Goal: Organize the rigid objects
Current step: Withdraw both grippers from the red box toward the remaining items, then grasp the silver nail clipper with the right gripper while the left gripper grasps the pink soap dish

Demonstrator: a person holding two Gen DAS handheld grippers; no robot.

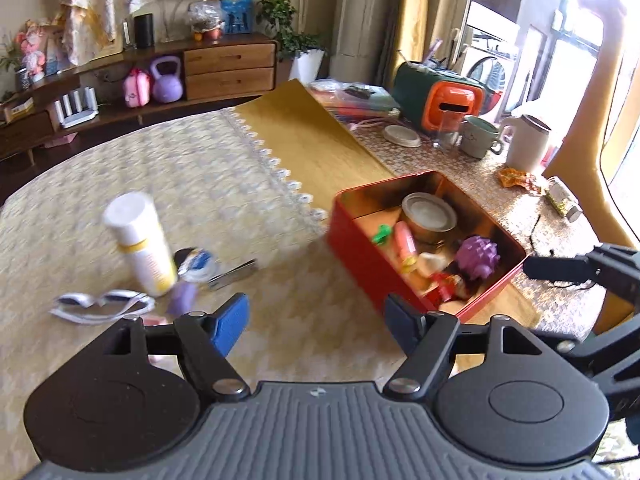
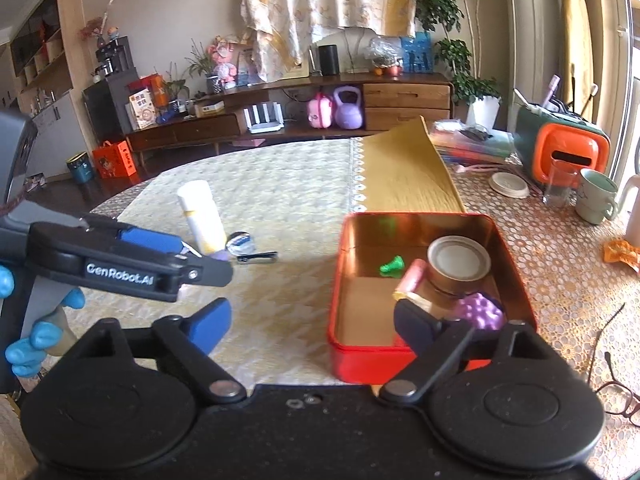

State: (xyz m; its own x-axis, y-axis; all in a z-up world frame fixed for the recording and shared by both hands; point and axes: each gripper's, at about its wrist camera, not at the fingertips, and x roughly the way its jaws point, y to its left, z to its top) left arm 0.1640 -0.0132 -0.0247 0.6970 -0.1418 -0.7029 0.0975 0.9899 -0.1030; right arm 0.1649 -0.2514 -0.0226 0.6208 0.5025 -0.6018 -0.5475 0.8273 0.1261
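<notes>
A table [image 2: 280, 184] under a pale patterned cloth carries a red tin box [image 2: 340, 280] near a yellow mat [image 2: 408, 176]. To its left stand a white bottle [image 2: 202, 216], a small round tin [image 2: 239, 242], a metal clip [image 2: 258, 257] and white sunglasses [image 1: 102, 304]. Farther right sit a green mug [image 2: 596, 196], a glass [image 2: 558, 188] and dark-framed glasses [image 2: 620, 396].

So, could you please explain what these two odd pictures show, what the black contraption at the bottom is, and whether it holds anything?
Each picture comes from a camera on a hand-held two-finger gripper, looking along its fingers. The left gripper and right gripper are both open and empty. A gloved hand holds the left one. On the table stand a red tin holding small items, a white bottle, sunglasses and a clip, not yet sorted.
</notes>
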